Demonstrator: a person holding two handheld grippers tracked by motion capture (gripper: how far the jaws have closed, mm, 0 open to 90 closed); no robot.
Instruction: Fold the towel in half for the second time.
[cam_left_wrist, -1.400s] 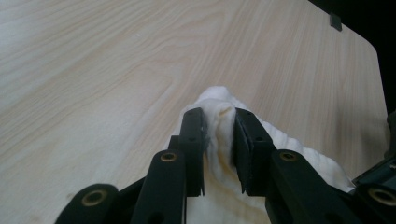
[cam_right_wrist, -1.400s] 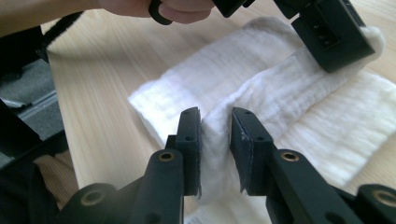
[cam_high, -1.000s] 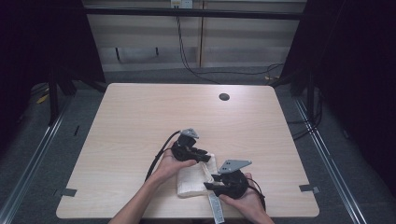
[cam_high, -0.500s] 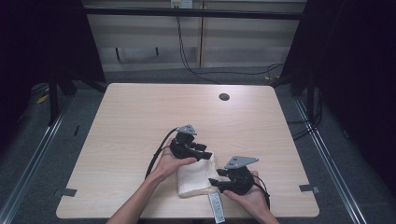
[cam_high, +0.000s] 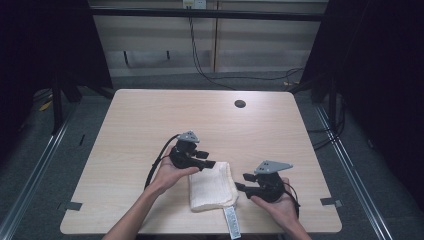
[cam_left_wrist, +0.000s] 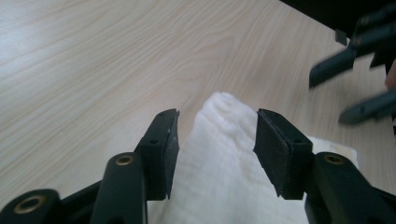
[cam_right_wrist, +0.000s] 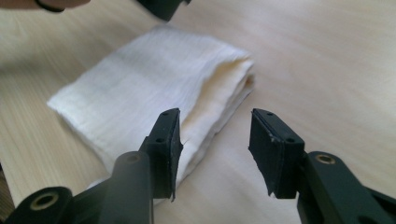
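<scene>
At lower centre of the high view, on the bench (cam_high: 150, 115): lift left gripper (cam_high: 207, 159) and right gripper (cam_high: 243, 181) straight off the folded towel (cam_high: 212, 186) without snagging; fingers (cam_left_wrist: 161, 154) wide, empty, left just opening, right just closing slightly.

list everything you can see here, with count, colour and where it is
towel: 1, cream white, folded, near edge of the table between the two grippers
tag: 1, white, sticking out from the towel's near end toward the table edge
table: 1, light wood, centre of the high view
hole: 1, dark and round, in the table top near the far right
cables: several, black, on the floor and wall beyond the table
left hand-held gripper: 1, black with grey plate, at the towel's far left corner, jaws just opened, towel below them but not pinched
right hand-held gripper: 1, black with grey plate, right of the towel, jaws open
hands: 2, coming in from the bottom edge, one on each gripper
</scene>
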